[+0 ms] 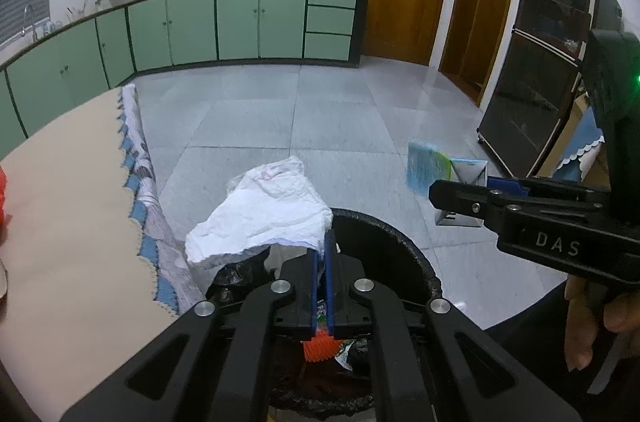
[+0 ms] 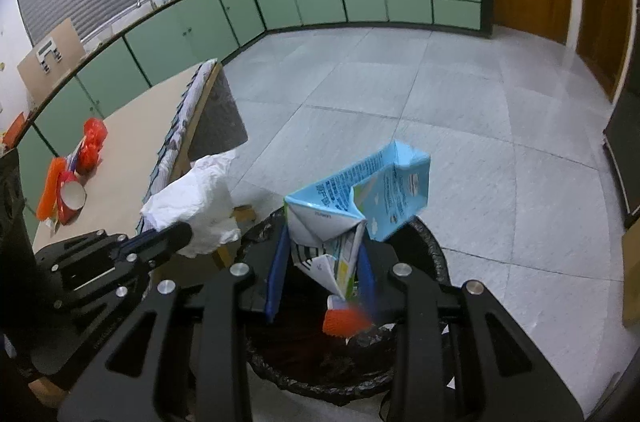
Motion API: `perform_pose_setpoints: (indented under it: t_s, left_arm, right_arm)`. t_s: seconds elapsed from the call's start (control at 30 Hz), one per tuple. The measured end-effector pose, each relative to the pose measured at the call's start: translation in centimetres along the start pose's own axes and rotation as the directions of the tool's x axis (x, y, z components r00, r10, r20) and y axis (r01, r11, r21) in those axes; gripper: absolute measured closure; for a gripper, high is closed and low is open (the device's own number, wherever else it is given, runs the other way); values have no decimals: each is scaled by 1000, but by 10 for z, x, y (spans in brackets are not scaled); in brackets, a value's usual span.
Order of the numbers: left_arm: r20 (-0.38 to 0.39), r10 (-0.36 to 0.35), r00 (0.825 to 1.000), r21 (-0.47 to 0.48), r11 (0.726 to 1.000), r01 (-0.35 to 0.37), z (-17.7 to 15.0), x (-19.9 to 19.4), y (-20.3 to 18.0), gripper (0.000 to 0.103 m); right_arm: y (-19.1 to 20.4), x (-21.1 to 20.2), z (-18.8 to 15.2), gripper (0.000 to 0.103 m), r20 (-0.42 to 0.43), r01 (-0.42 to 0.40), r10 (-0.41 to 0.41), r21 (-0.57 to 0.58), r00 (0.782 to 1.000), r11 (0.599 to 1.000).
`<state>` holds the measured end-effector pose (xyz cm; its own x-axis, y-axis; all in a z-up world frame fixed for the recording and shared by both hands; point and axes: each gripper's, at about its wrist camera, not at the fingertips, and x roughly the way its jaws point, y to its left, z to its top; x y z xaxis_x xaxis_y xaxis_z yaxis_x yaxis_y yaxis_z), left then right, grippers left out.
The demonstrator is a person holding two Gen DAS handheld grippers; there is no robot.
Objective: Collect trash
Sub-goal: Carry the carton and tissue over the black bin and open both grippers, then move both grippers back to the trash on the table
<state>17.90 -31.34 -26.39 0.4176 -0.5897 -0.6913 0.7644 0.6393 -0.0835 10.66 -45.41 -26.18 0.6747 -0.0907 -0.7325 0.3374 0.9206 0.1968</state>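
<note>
Already over the black-lined bin [image 2: 424,246], the left gripper [image 1: 320,254] pinches a crumpled white tissue [image 1: 264,206] and the right gripper [image 2: 324,262] clasps a blue carton [image 2: 360,194], while red wrappers [image 2: 76,174] wait on the table [image 2: 132,158] at left.

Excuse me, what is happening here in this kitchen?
A person is collecting trash with two handheld grippers. The left gripper is shut on a crumpled white plastic bag, and the right gripper has a flattened light blue carton between its fingers. Both hang over the round bin with a black liner. More red litter remains on the beige table.
</note>
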Motion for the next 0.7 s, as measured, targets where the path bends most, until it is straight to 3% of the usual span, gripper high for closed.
perform_pose_setpoints:
  t_s: [0.33,0.47,0.53,0.7]
  left_arm:
    - [-5,35,999,-18,999,-35,-3,-6,11,84]
    - [28,79,996,-35,996,-78,-7,-29,22,68]
    - [37,105,994,-46,994,-104,-7,-39,27,64]
    - [78,228,971,-95,971,-220,-19,-85,61,42]
  right_arm:
    - [-5,-5,1,66,15,4,-4,28,1000,1000]
    - [2,-10,2,65,18,-7,7,7,1000,1000]
    - [9,-13,1,65,16,-24,25,-14,1000,1000]
    - [45,-18,4,63,20,-83,85,-96,996,992]
